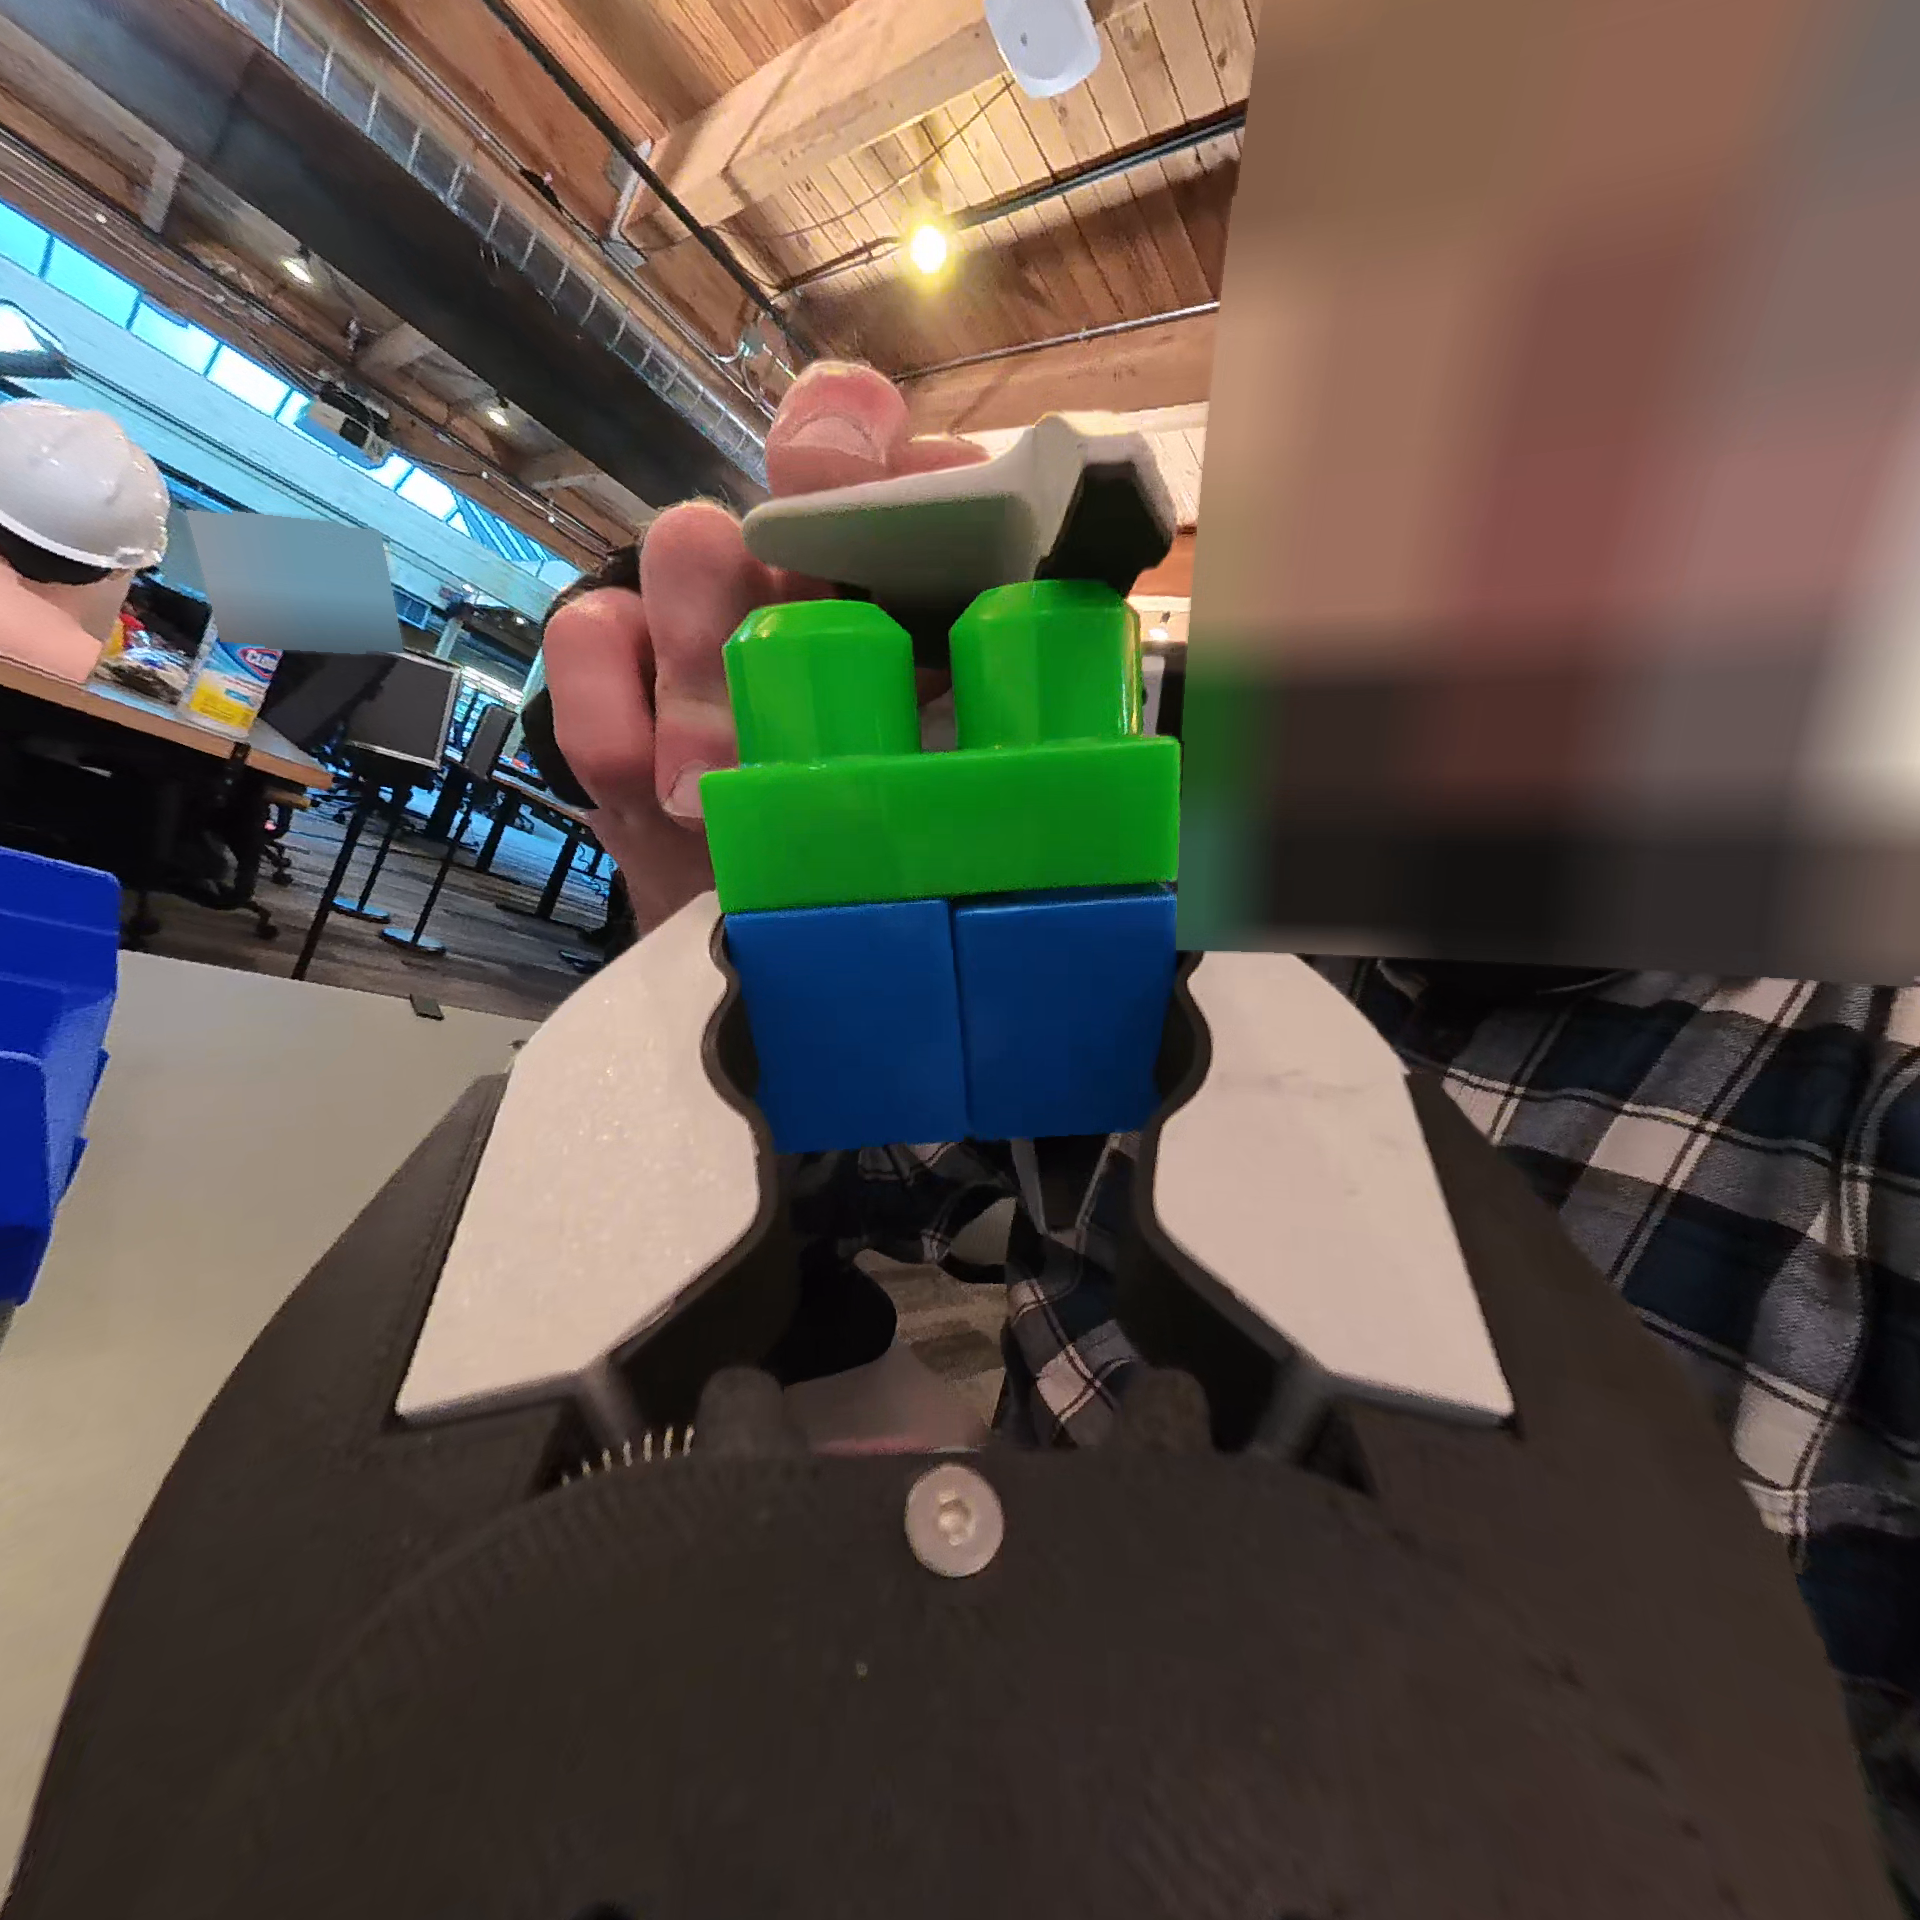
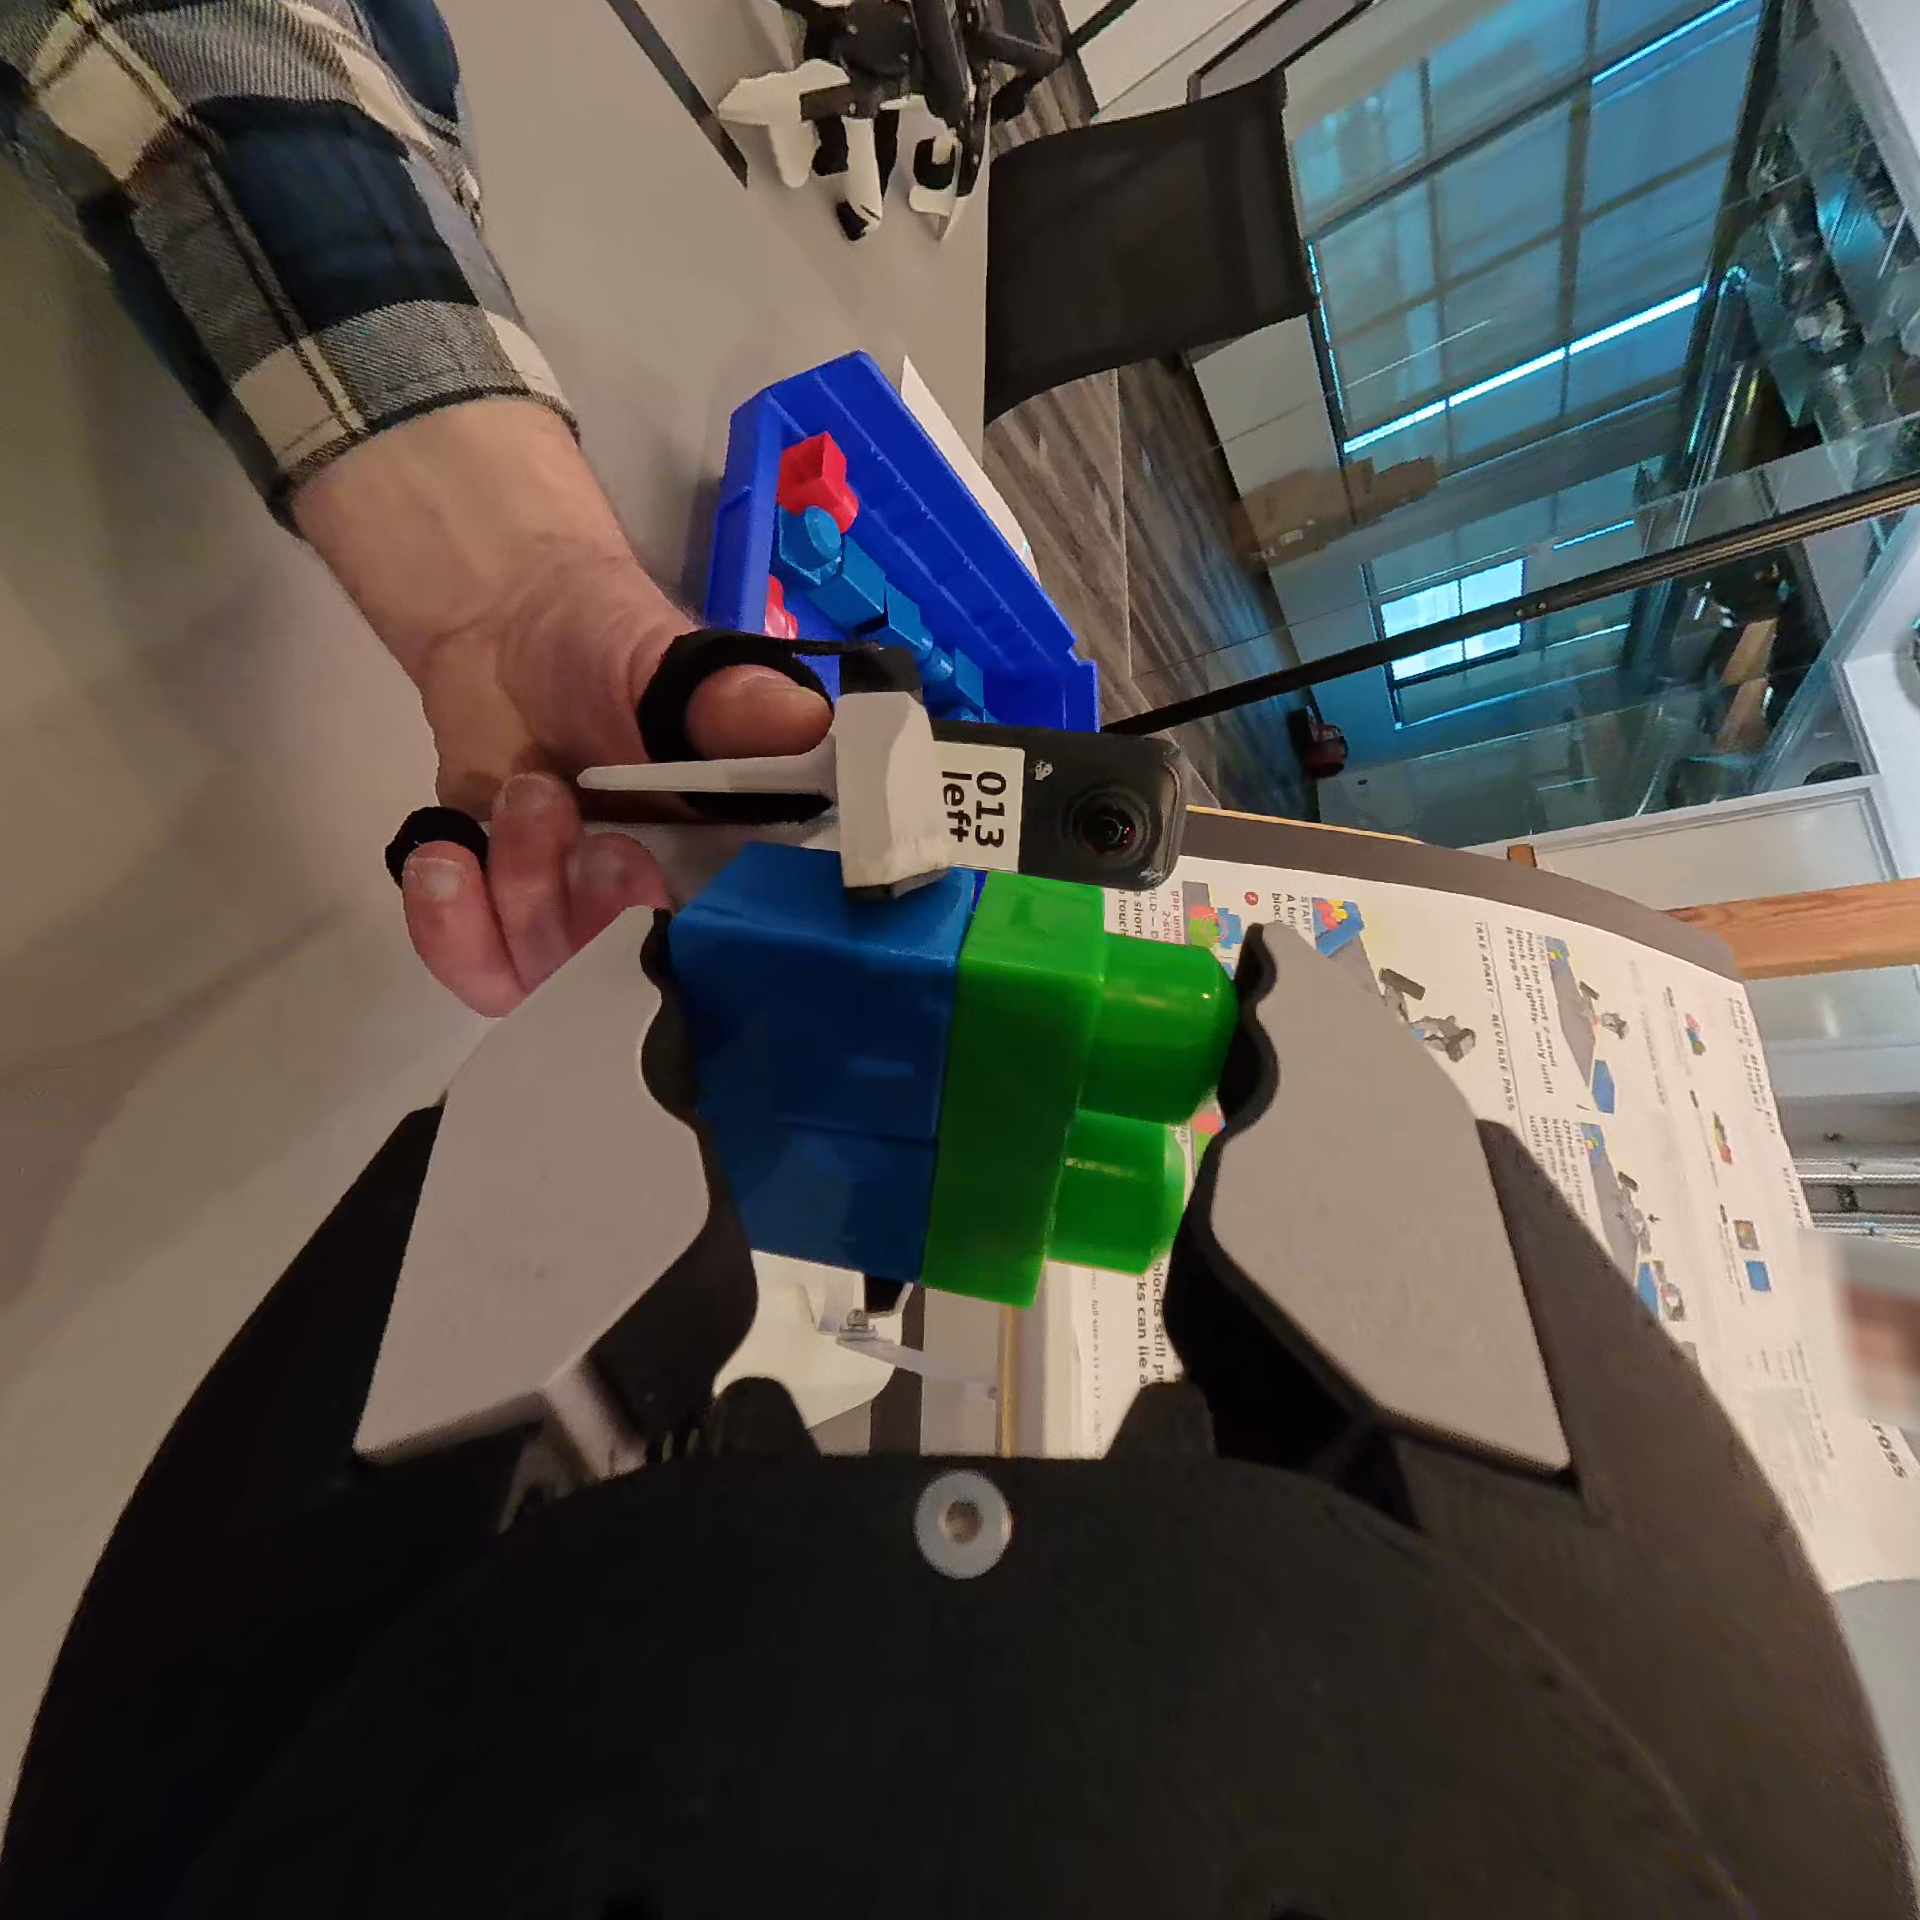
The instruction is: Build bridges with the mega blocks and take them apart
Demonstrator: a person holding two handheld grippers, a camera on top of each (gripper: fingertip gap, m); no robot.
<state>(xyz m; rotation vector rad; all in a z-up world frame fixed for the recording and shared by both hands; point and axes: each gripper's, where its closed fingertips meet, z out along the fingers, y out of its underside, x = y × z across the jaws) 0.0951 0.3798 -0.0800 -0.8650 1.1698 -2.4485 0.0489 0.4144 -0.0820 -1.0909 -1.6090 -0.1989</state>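
Observation:
A small stack is held in mid-air: a green two-stud block (image 1: pixel 935 821) sits on two blue blocks (image 1: pixel 956 1018) side by side. My left gripper (image 1: pixel 951 1029) is shut on the blue blocks, one pad on each outer side. In the right wrist view the same stack lies sideways, with the blue blocks (image 2: pixel 821 1039) on the left and the green block (image 2: pixel 1018 1081) on the right. My right gripper (image 2: pixel 951 1039) clamps the stack end to end, one pad on the blue bottom and one on a green stud. One of its fingers (image 1: pixel 904 530) shows over the studs in the left wrist view.
A blue bin (image 2: pixel 997 582) holding red and blue blocks stands on the grey table (image 2: pixel 156 935) behind the stack, and its corner also shows in the left wrist view (image 1: pixel 52 1039). A printed instruction sheet (image 2: pixel 1558 1091) lies to the right. A black chair (image 2: pixel 1132 270) stands farther off. My two grippers' fingertips are within a few centimetres of each other.

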